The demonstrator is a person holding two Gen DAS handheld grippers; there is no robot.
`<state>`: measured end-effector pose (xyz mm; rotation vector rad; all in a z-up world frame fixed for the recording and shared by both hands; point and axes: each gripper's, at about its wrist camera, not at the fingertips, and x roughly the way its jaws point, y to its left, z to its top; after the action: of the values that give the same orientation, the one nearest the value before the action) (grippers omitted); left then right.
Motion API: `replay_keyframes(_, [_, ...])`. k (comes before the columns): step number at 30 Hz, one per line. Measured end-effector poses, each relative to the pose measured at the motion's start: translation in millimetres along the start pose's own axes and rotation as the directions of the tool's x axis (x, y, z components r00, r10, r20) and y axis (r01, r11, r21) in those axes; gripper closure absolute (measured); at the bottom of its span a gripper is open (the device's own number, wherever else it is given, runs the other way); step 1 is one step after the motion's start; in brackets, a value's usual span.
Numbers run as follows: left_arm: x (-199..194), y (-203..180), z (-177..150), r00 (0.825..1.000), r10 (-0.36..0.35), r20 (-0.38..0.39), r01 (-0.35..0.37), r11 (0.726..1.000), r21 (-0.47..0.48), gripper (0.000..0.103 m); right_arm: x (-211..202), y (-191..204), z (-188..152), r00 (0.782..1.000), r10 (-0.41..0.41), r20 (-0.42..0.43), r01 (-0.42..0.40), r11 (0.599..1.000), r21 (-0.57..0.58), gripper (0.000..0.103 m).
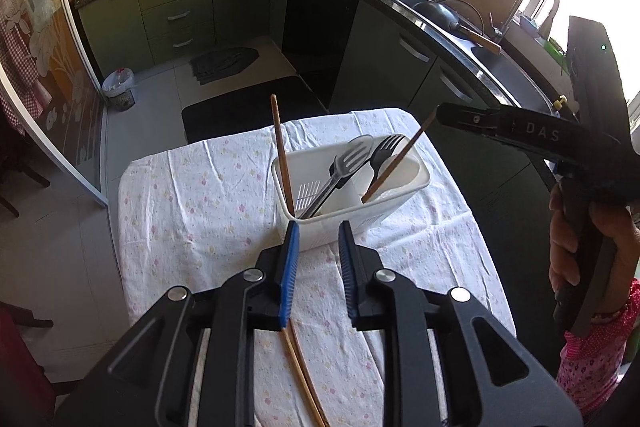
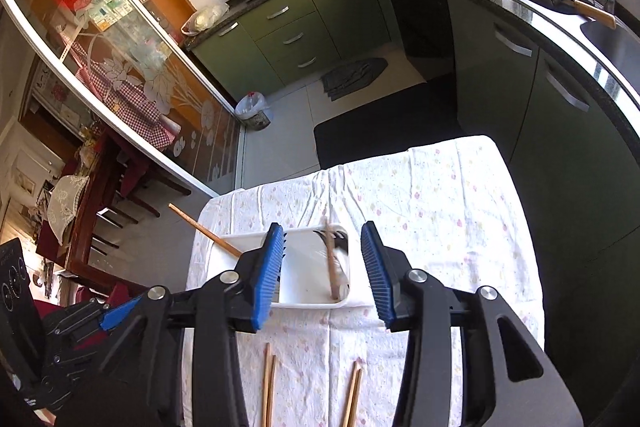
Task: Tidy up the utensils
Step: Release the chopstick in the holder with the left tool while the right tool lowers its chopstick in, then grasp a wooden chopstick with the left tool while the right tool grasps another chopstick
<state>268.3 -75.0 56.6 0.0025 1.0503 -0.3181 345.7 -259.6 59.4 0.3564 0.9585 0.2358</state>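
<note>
- Inside the white caddy [image 1: 352,195], just ahead of both jaw pairs, a fork [image 1: 386,147], a slotted utensil [image 1: 348,163] and two single chopsticks [image 1: 282,155] are already seen standing.
- Two pairs of chopsticks [image 2: 269,387] are left lying on the tablecloth [image 2: 440,227], below and behind the jaws.
- The left gripper [image 1: 318,247] is seen slightly parted, with nothing pinched.
- The right gripper [image 2: 323,259] is spread wider over the caddy, empty.
- The task is judged partly done.

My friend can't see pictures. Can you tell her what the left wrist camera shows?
A white utensil holder on a flowery tablecloth holds two forks and two wooden chopsticks. The open left gripper hovers before it, empty. More chopsticks lie on the cloth below.
</note>
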Motion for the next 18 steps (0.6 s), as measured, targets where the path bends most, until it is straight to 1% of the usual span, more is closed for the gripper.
replay_keyframes(1, [1,1,-5,1.0,0.002,-0.014,-0.002,1.0,-0.003,0.078,-7,-1,-2,1.0,0.002,0.016,-0.002,1.0,-0.003,0.061])
replay_keyframes(4, [6,3,-22,0.997,0.008,-0.072,-0.009,1.0,-0.009,0.075,-34,-3,-17,0.999,0.008,0.05,-0.007,1.0,-0.023,0.061])
replay_keyframes(5, [8,4,-29,0.995,0.011,-0.097,-0.012,1.0,-0.011,0.075,-41,-3,-25,0.999,0.011,0.045,-0.009,0.999,-0.035,0.061])
replay_keyframes(7, [16,6,-47,0.988,0.018,-0.155,-0.02,1.0,-0.014,0.075,-50,-3,-46,1.0,0.023,0.008,-0.022,0.998,-0.063,0.061])
replay_keyframes(10, [35,8,-80,0.966,0.016,-0.258,-0.023,0.999,-0.023,0.075,-49,-3,-83,0.996,0.028,-0.089,-0.038,0.993,-0.108,0.061])
replay_keyframes(12, [51,10,-99,0.946,0.005,-0.324,-0.016,0.999,-0.033,0.076,-46,-5,-110,0.987,0.041,-0.156,-0.06,0.991,-0.119,0.061])
replay_keyframes(13, [59,10,-109,0.935,-0.004,-0.354,-0.01,0.999,-0.036,0.079,-43,-5,-123,0.982,0.041,-0.186,-0.065,0.99,-0.126,0.061])
replay_keyframes(14, [67,9,-118,0.924,-0.012,-0.383,-0.003,0.999,-0.039,0.081,-41,-6,-134,0.976,0.037,-0.213,-0.067,0.988,-0.137,0.061])
replay_keyframes(16, [81,8,-129,0.906,-0.031,-0.422,0.009,0.999,-0.054,0.081,-38,-7,-153,0.967,0.028,-0.252,-0.068,0.986,-0.152,0.061])
replay_keyframes(18, [92,5,-135,0.897,-0.03,-0.44,0.008,0.999,-0.052,0.081,-36,-8,-170,0.959,0.017,-0.281,-0.066,0.984,-0.166,0.061])
